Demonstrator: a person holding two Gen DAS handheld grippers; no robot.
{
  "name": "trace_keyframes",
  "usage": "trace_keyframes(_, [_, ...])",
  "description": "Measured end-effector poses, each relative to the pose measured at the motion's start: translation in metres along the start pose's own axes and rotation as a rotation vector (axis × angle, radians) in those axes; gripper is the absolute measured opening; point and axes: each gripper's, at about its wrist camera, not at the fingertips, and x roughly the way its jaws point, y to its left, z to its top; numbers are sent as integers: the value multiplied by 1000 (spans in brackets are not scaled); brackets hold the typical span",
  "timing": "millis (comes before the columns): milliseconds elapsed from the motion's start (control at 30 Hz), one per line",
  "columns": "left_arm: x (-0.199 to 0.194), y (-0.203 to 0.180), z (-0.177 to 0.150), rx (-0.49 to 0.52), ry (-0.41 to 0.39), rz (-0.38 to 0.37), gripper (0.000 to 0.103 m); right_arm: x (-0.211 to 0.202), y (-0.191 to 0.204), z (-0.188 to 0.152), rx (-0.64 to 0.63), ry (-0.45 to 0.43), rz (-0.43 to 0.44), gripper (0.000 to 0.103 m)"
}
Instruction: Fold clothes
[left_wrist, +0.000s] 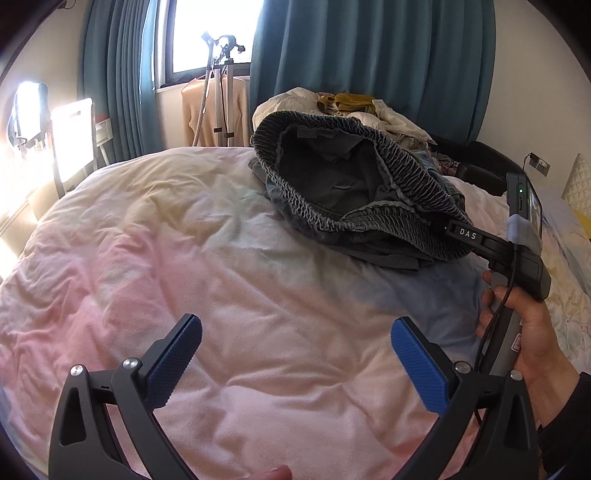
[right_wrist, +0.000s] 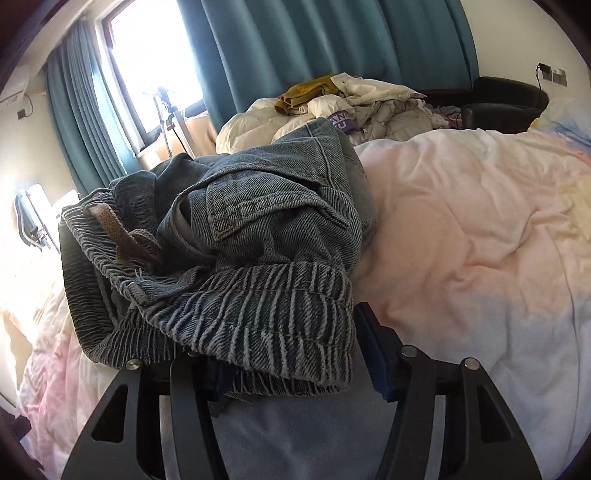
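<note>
A pair of blue-grey jeans (left_wrist: 351, 184) with an elastic waistband lies bunched on the pink and white bed cover (left_wrist: 221, 258), right of centre. My left gripper (left_wrist: 295, 354) hovers open over bare cover in front of the jeans, with nothing between its blue pads. A hand (left_wrist: 524, 332) holds my right gripper (left_wrist: 461, 234) at the jeans' near right edge. In the right wrist view the ribbed waistband (right_wrist: 258, 314) fills the space between the fingers of my right gripper (right_wrist: 295, 365). The fabric covers the left finger, and the right pad (right_wrist: 375, 354) presses its edge.
A heap of white, beige and mustard clothes (left_wrist: 354, 107) sits behind the jeans at the bed's far side. Teal curtains (left_wrist: 369, 55), a window and a garment steamer stand (left_wrist: 221, 74) line the back wall. Bright lights (left_wrist: 70, 136) stand at the left. A black chair (right_wrist: 506, 99) is at the far right.
</note>
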Motion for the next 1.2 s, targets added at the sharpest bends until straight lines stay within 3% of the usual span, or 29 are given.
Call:
trace_keyframes(100, [-2,0,0,-2,-7,-7,103,-1,-5,-1,27,22,17,58])
trace_keyframes(167, [-4,-1,0,-2,-16,-15,103,-4,-9,-4,51,30,10,50])
trace_keyframes(233, [-6,-1,0,-8,-21,-24,103,-12,-16,-7,105,17,44,24])
trace_keyframes(300, [-5,2,0,-29,-16,-37,103,-23,-23,-11,165,-3,77,11])
trace_keyframes(433, [-6,11,2,-85,-2,-60,103,-46,-39,-14,283,-29,138,7])
trace_keyframes(667, [-30,23,7,-139,-79,-90,103,-118,-8,-10,200,-77,156,6])
trace_keyframes(933, [-48,12,1,-86,-104,-132,103,-212,27,-35,102,-127,141,6])
trace_keyframes(1100, [-53,1,-6,-36,-87,-166,103,-253,24,-54,115,-129,162,6])
trace_keyframes(1200, [-54,-5,-10,-8,-76,-177,103,-263,24,-72,94,-116,123,6])
